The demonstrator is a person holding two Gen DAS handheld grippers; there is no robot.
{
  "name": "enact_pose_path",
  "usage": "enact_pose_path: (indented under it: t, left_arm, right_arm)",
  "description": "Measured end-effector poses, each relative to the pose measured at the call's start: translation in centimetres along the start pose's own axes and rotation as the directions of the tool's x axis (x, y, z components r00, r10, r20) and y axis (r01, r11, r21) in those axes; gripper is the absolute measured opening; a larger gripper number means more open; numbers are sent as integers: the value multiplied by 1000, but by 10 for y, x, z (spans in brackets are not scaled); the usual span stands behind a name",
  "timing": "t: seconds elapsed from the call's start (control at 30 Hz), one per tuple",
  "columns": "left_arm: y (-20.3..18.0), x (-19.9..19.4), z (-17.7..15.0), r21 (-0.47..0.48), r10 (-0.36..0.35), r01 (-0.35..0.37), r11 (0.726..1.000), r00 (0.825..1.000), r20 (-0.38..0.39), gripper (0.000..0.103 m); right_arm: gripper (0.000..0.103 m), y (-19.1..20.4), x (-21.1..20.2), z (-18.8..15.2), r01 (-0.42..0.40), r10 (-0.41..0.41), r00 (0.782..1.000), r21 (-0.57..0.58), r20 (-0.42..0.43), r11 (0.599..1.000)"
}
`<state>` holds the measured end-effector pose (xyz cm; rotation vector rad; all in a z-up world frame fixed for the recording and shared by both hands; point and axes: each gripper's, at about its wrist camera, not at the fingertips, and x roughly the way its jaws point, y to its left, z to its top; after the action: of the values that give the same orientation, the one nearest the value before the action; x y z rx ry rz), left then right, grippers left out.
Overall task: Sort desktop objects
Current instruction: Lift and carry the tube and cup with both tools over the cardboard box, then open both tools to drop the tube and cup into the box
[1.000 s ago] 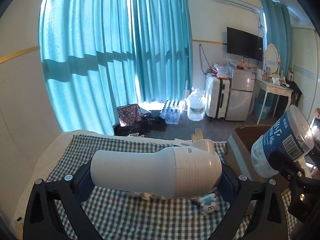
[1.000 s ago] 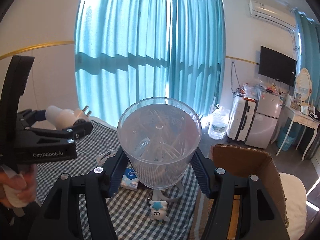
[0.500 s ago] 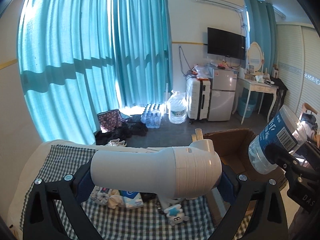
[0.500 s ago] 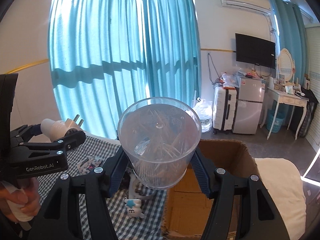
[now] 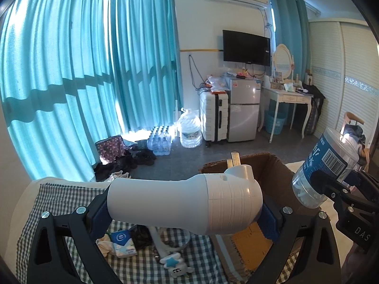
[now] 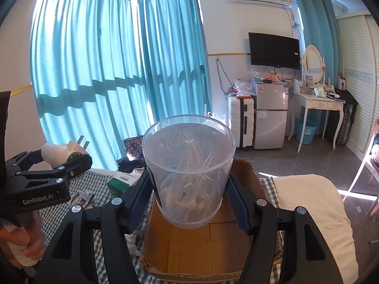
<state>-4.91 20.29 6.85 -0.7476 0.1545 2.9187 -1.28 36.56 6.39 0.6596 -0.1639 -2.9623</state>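
The left claw (image 5: 184,209) clamps a white plug-in device (image 5: 184,203) crosswise above the checkered tabletop (image 5: 59,201). The right claw (image 6: 188,198) grips a clear plastic jar of floss picks (image 6: 189,172) over the open cardboard box (image 6: 201,248).

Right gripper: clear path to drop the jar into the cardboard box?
Probably yes. The right gripper holds the clear jar above the open cardboard box, with bare box floor below and nothing between.
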Motion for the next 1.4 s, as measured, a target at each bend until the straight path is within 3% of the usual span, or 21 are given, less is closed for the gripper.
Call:
enact_pose_path:
  t: [0.33,0.57,0.9,1.1,1.27,1.4]
  left_arm:
    - [-40,39,-18,30,-46,48,998,998,-53,100]
    - [-57,77,-35,0,-80,81,997,989,-123,100]
    - [-77,124,-45,-3,-129,132,991,964,-232,100]
    - [-89,145,-51,11,-146,157,987,940,-310,100]
    - [-94,147,-50,45,-126,148,988,938,-323,101]
    - [-92,147,-49,38,-123,144,989,935,-333,103]
  right_arm:
    - [62,-35,22,-16,92,-92,993,-15,-67,996]
    - [62,-61,47,-32,132,-133,980,-13,-148,991]
    - [62,-69,84,-56,134,-149,948,-69,-281,989]
    - [62,-78,98,-69,144,-159,924,-71,-347,987]
    - [62,-80,106,-75,145,-163,907,-75,-389,987]
    - [64,-76,102,-75,136,-161,911,-92,-380,986]
